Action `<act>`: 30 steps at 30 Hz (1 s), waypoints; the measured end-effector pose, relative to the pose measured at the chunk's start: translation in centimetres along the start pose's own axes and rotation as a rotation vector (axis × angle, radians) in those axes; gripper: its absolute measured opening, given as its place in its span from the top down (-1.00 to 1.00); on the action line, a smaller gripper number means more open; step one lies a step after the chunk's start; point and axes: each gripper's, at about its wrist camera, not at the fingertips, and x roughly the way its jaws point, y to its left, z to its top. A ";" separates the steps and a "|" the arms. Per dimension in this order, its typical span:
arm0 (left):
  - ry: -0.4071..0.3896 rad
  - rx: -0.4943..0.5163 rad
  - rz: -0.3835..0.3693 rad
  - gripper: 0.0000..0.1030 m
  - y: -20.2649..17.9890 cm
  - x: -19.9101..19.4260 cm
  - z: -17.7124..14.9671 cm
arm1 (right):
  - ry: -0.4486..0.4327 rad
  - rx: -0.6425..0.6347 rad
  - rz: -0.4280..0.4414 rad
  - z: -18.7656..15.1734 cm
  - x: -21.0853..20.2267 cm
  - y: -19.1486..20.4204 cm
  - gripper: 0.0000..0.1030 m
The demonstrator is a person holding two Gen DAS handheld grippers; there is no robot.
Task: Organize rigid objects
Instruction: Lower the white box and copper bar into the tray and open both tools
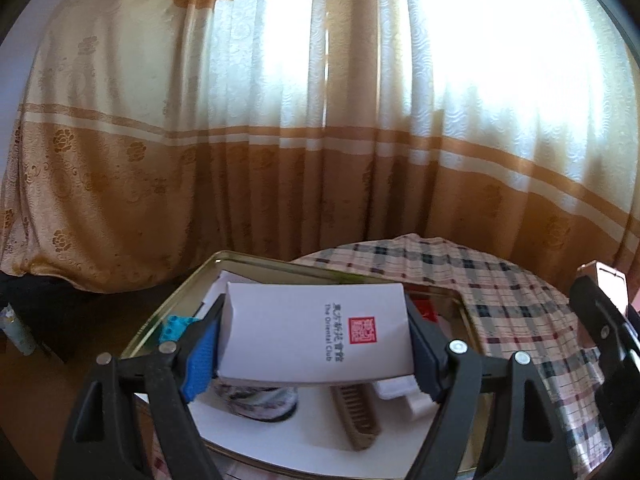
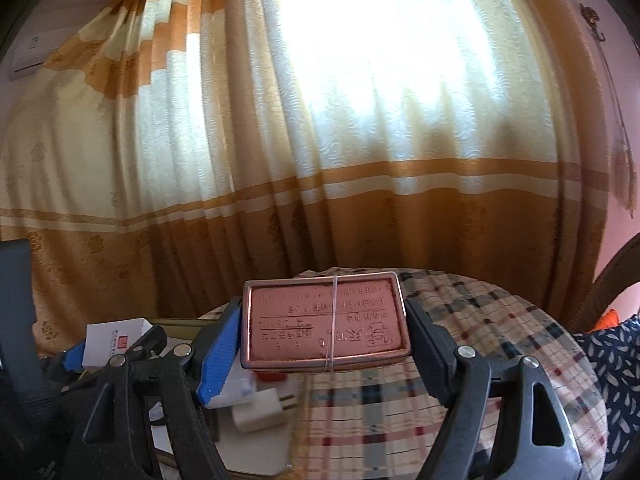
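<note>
Checked tablecloth (image 2: 460, 400), one white box (image 1: 316, 332), one copper tin (image 2: 324, 320)

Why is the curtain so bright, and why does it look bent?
In the left wrist view, daylight glares through the curtain and washes out its pattern, while the white box stays sharp; in the right wrist view the same glare whitens the curtain top, leaving the copper tin dimmer; in both views the fisheye lens bows the curtain's straight stripes.
</note>
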 end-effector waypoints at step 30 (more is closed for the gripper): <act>0.125 0.029 0.088 -0.55 3.0 4.7 1.2 | 0.115 -0.043 0.029 0.0 5.0 3.9 -0.53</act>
